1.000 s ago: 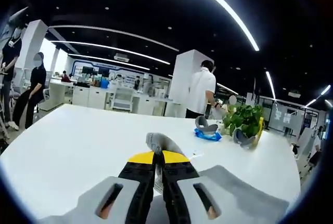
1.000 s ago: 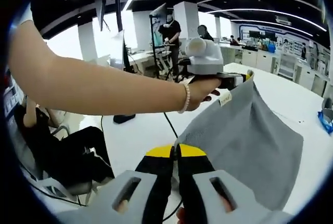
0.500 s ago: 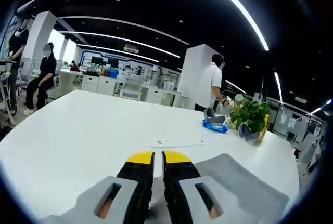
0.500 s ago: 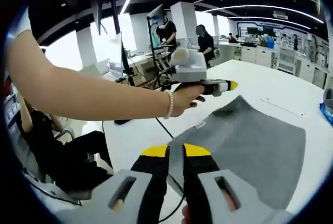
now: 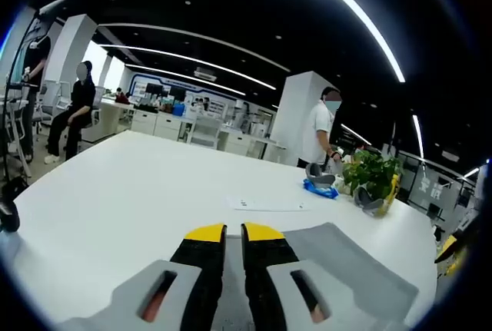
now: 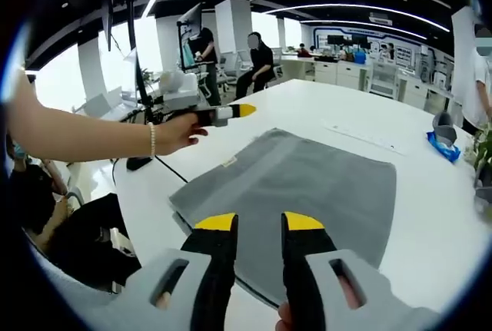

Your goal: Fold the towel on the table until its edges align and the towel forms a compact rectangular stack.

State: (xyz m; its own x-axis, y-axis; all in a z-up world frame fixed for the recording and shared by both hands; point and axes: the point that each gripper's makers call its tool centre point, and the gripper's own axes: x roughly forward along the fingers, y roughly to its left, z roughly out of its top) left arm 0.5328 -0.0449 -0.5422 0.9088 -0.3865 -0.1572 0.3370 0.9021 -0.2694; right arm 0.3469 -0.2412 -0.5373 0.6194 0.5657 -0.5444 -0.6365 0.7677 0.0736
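Towel (image 6: pixel 296 185) lies flat on white table (image 6: pixel 430 216), both grippers parted, gripping nothing.

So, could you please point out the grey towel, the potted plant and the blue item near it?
grey towel (image 6: pixel 307 185), right gripper view, middle of its flat top surface.
potted plant (image 5: pixel 370 173), left gripper view, on its green leaves.
blue item (image 5: pixel 319 188), left gripper view, middle of it, lying on the table.

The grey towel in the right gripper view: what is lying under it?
The towel lies flat on the white table, which shows bare all around it. Whatever might sit beneath the cloth is covered, though no bump shows.
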